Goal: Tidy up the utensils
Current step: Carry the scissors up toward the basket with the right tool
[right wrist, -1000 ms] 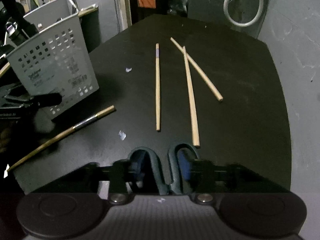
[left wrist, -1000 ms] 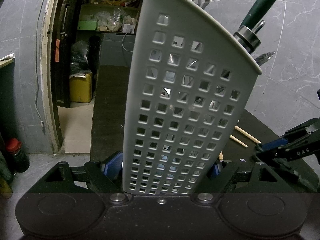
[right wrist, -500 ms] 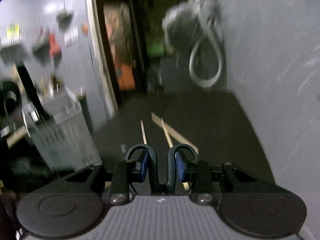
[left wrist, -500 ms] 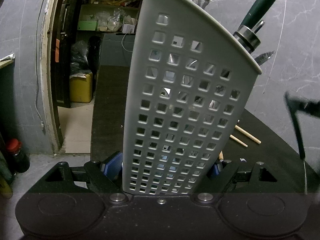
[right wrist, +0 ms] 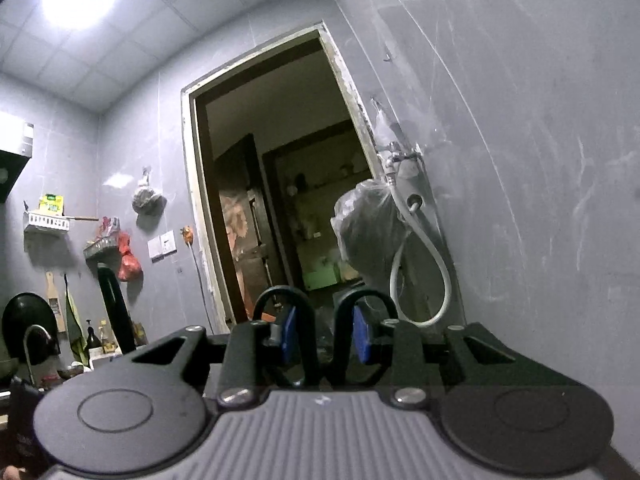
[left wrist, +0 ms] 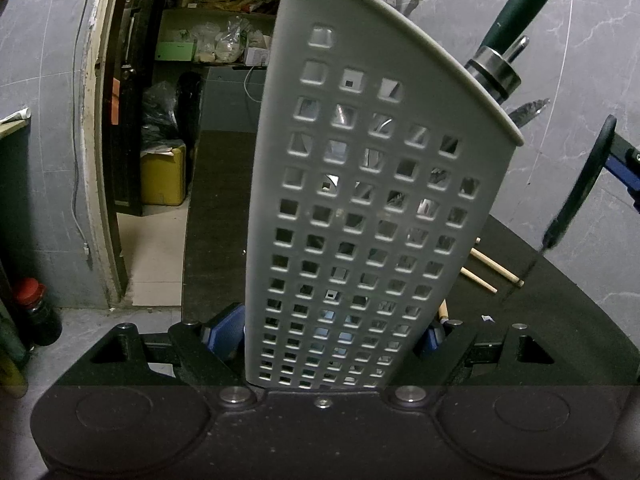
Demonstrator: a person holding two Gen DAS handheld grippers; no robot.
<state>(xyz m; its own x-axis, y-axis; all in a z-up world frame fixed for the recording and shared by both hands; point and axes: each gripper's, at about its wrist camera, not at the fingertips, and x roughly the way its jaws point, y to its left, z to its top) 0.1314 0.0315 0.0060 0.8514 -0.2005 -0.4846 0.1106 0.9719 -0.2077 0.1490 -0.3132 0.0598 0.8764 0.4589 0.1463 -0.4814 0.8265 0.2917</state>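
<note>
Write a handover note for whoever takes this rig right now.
Left gripper: fingers clamped on the white perforated basket.
Right gripper: open, empty, pointing up toward the doorway, away from the work.
Done: a green-handled utensil and a blade tip stand in the basket.
Left: chopsticks lie on the black table behind the basket; pick them up and load them.
</note>
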